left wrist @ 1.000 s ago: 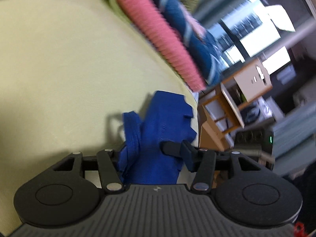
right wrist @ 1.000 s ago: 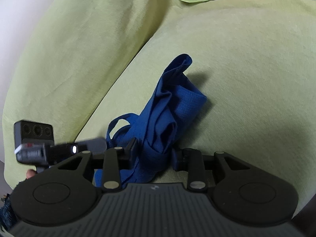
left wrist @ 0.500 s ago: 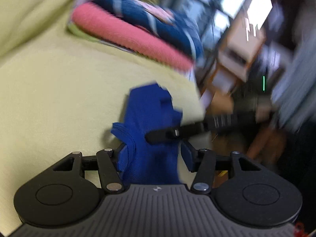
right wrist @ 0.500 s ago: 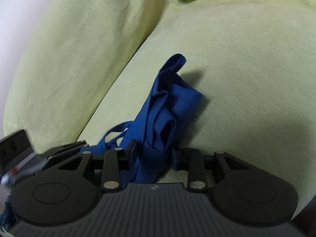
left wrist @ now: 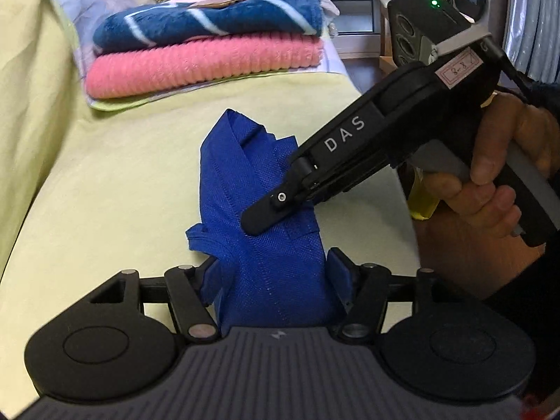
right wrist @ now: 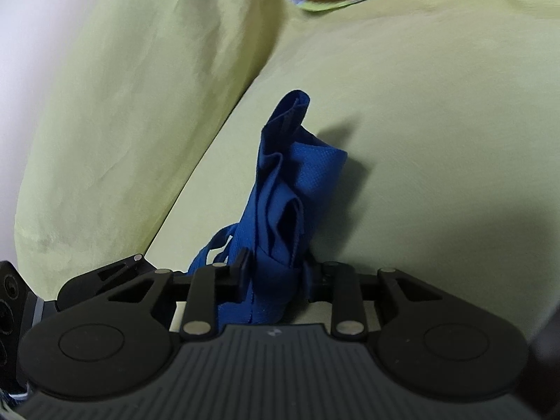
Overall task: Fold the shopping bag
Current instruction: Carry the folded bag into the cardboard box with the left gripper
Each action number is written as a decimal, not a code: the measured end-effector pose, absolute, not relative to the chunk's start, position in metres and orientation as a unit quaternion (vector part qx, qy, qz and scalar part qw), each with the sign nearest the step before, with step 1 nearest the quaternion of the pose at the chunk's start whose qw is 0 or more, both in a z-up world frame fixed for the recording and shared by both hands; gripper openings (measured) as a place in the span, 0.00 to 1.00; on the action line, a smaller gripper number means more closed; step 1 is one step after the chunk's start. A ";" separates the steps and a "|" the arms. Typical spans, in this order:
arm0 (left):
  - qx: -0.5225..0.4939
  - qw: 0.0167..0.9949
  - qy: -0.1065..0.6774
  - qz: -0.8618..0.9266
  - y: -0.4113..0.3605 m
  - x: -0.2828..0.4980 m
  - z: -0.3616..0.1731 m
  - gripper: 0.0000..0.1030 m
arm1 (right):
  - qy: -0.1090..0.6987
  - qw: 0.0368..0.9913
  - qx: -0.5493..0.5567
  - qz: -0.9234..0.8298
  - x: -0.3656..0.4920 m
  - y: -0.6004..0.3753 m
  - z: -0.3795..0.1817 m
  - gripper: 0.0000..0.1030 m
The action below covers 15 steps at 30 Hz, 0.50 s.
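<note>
Bag (left wrist: 266, 231) bunched upright over sofa (left wrist: 105, 182), pinched by both: left gripper (left wrist: 273, 273) at base, right gripper (right wrist: 276, 273) w/ strap. Risk: layers slip from either pinch, bundle unfolds.

A yellow-green couch (left wrist: 105, 175) fills most of both views, its seat cushion broad and lightly creased, its back cushion (right wrist: 122, 105) rising at the left of the right wrist view. A blue shopping bag (left wrist: 252, 182) stands bunched at frame centre. At the upper centre a pink blanket (left wrist: 203, 66) lies folded on a pale cloth (left wrist: 115, 103), a navy blanket (left wrist: 210, 17) stacked upon it.
</note>
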<state>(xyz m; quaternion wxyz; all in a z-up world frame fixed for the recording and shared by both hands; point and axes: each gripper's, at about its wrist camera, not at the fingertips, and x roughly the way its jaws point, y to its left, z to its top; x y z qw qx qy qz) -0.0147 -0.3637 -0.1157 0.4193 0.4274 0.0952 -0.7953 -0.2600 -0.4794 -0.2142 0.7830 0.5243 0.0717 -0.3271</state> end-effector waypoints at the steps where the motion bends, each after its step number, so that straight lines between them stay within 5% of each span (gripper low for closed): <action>1: 0.428 0.416 0.093 -0.797 -0.366 -0.024 -0.117 0.61 | 0.068 0.779 0.527 -0.332 -0.271 -0.479 -0.216 0.25; 15: 0.406 0.305 0.056 -0.860 -0.416 -0.203 -0.140 0.62 | -0.016 0.708 0.544 -0.451 -0.476 -0.456 -0.220 0.22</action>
